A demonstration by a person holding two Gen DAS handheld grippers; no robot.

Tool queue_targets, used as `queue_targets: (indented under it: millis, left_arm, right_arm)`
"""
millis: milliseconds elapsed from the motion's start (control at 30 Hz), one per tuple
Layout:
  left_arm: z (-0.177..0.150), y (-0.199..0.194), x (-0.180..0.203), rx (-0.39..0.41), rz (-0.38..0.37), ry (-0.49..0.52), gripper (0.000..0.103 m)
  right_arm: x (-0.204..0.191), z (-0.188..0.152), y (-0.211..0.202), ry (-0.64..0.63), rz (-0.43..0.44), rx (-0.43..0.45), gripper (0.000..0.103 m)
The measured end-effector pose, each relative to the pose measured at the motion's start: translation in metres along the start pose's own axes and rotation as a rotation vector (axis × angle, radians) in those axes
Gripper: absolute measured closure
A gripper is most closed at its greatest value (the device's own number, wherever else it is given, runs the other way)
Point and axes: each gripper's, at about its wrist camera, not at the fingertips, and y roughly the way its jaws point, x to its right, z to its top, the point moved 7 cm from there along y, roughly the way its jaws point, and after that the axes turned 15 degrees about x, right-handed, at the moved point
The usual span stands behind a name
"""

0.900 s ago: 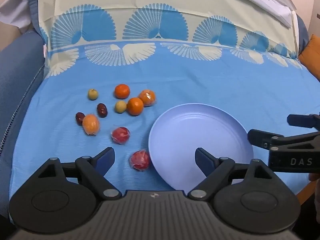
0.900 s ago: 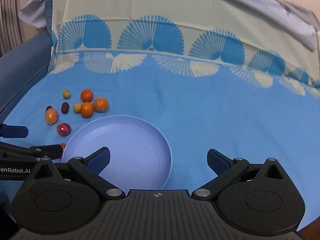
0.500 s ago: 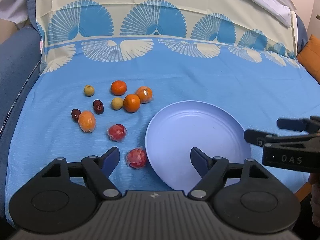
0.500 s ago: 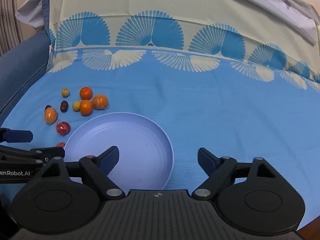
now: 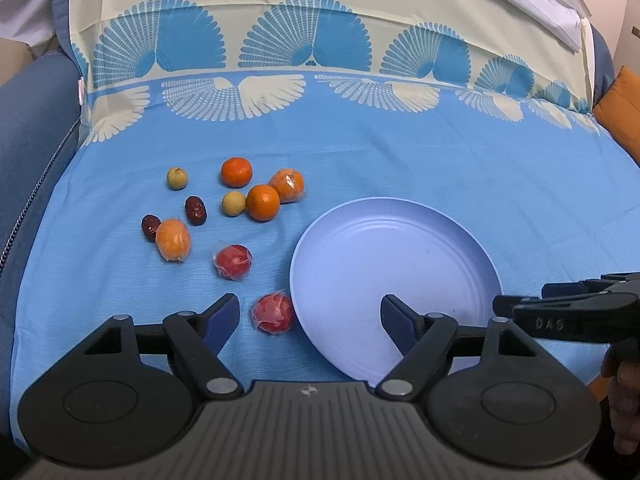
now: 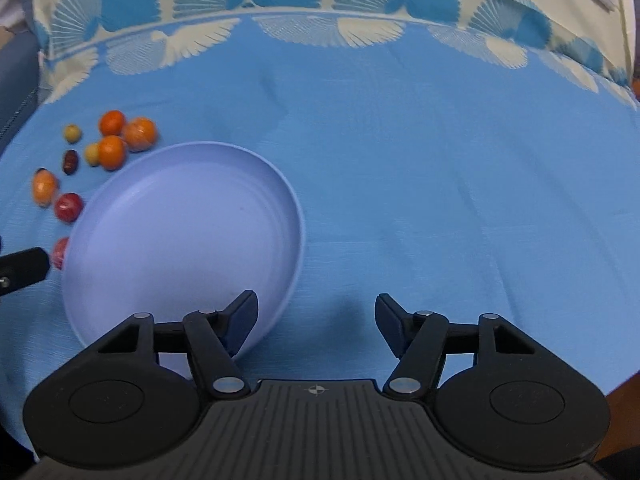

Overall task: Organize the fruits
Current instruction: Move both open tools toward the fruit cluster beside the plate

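Note:
A lavender plate (image 5: 460, 248) lies empty on the blue cloth; it also shows in the right wrist view (image 6: 132, 200). Left of it lie several fruits: oranges (image 5: 263, 202), two wrapped red fruits (image 5: 234, 262) (image 5: 274, 312), small yellow-green fruits (image 5: 233, 203) and dark red dates (image 5: 195, 210). My left gripper (image 5: 310, 316) is open and empty, above the plate's near-left rim and the nearest red fruit. My right gripper (image 6: 316, 320) is open and empty, low over the plate's near-right rim; it shows from the side in the left wrist view (image 5: 560, 308).
The blue cloth (image 5: 400, 152) covers a sofa-like surface with a cream fan-patterned border (image 5: 312, 40) at the back. A dark blue armrest (image 5: 28, 128) stands at the left, an orange cushion (image 5: 620, 108) at the right.
Both grippers have narrowed a little while staying open. The right gripper moved forward and down, closer to the plate's rim. The left view shifted slightly; the fruits have not moved.

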Motion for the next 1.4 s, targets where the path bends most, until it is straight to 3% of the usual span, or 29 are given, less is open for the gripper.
queue_targets:
  millis: [233, 367, 467, 600, 733, 833, 1033, 1300, 1400]
  left_arm:
    - [-0.001, 0.0, -0.001, -0.002, 0.006, 0.0, 0.02]
    - [-0.002, 0.0, -0.001, -0.005, 0.008, -0.001, 0.02]
    - [-0.002, 0.0, -0.003, -0.006, 0.011, -0.005, 0.02]
    - [-0.002, 0.0, -0.003, -0.009, 0.012, -0.012, 0.02]
    - [-0.001, 0.001, -0.008, -0.015, 0.022, -0.033, 0.02]
    - [-0.003, 0.003, -0.013, -0.031, 0.034, -0.056, 0.02]
    - [-0.002, 0.003, -0.02, -0.04, 0.045, -0.082, 0.02]
    - [-0.006, 0.002, -0.005, -0.043, -0.017, -0.041, 0.023]
    - [-0.006, 0.001, 0.0, -0.032, -0.038, -0.028, 0.036]
  right_arm:
    - [-0.009, 0.011, -0.01, 0.06, 0.11, 0.09, 0.036]
    - [-0.014, -0.002, 0.001, -0.004, 0.079, 0.007, 0.036]
    - [-0.009, -0.008, 0.006, -0.068, 0.003, -0.038, 0.036]
    - [-0.001, -0.006, 0.006, -0.062, -0.042, -0.037, 0.036]
    - [-0.004, 0.007, -0.003, -0.004, 0.024, 0.031, 0.035]
    - [-0.008, 0.008, -0.004, -0.033, 0.04, 0.019, 0.034]
    - [0.006, -0.002, 0.009, -0.087, -0.087, -0.066, 0.034]
    - [0.005, 0.013, -0.006, -0.107, -0.097, 0.025, 0.033]
    - [-0.003, 0.024, -0.017, -0.106, -0.056, 0.097, 0.033]
